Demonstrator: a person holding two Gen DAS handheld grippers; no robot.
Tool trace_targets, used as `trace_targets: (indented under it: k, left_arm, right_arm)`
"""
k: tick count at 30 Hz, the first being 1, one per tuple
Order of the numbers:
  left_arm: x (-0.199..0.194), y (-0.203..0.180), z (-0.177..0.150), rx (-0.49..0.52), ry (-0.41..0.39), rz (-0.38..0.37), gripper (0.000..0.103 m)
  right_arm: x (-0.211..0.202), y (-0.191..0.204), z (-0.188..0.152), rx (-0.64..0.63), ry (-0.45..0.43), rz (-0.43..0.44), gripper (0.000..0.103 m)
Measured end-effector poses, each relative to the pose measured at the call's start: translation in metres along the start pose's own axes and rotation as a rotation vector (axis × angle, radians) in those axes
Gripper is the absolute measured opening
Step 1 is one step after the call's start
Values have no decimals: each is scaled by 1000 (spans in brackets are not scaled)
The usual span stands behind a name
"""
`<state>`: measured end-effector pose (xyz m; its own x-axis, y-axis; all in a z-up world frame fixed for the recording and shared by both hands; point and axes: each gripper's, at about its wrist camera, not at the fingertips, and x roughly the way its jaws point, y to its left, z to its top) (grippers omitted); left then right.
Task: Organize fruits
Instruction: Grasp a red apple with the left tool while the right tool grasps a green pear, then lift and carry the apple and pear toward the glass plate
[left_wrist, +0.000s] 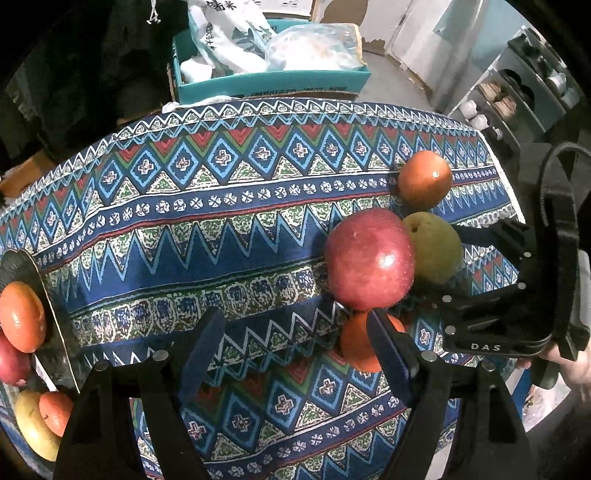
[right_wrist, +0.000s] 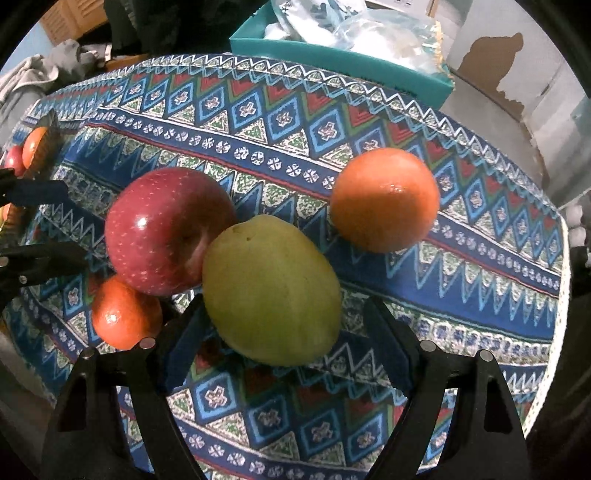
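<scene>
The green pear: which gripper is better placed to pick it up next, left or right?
Probably right. The right gripper has the green pear between its open fingers, while the left gripper is nearer the small orange.

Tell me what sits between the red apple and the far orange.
Mostly bare patterned cloth; the green pear only edges in below the red apple and far orange, per right wrist view.
</scene>
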<state>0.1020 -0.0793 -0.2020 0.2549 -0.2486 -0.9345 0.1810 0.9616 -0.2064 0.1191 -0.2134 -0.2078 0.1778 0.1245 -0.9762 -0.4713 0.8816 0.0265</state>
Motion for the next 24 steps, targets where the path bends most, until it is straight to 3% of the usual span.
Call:
trace_targets:
  k: [4,19,24]
  left_arm:
    - [-1,3,5,-24,-5,-23,81]
    - [13,-21,31,-132,-13,-155,83]
    - [26,-30,36,-145,1,-148,85]
  right_arm:
    - [7,-3,0,18,-10,61,71]
    - [-25,-46,-24,202,-60,66,66]
    - [-30,-57,-37,236,-52,61,66]
